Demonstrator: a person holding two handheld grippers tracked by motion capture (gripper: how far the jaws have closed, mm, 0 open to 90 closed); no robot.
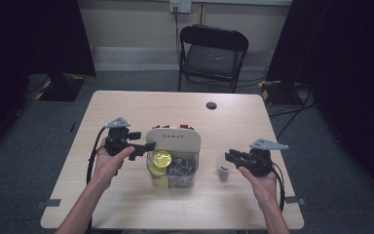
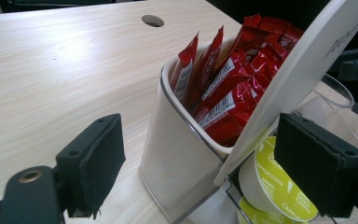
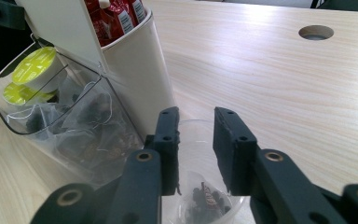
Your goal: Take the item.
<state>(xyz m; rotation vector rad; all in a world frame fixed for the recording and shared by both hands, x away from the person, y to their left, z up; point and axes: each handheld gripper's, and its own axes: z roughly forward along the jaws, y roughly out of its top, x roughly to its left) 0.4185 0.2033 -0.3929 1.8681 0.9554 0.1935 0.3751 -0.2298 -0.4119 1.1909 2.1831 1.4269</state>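
Observation:
A white organiser box (image 1: 173, 139) stands mid-table with its lid (image 2: 307, 60) tilted up. Red sachets (image 2: 228, 74) fill its back compartment. At its front a clear drawer (image 3: 51, 116) holds yellow capsules (image 1: 162, 158) and tea bags (image 3: 93, 116). My left gripper (image 1: 143, 146) is at the box's left side, open wide, with the box corner and a capsule (image 2: 279, 186) between its pads but not pressed. My right gripper (image 1: 230, 156) hangs over a clear plastic cup (image 1: 222, 173) right of the box. Its jaws stand a little apart above the cup (image 3: 193, 135), which holds a tea bag (image 3: 207, 198).
A round cable hole (image 1: 211, 105) sits in the far part of the wooden table (image 1: 126, 107). A black folding chair (image 1: 212, 56) stands beyond the table. Bare tabletop lies behind the box and along the front edge.

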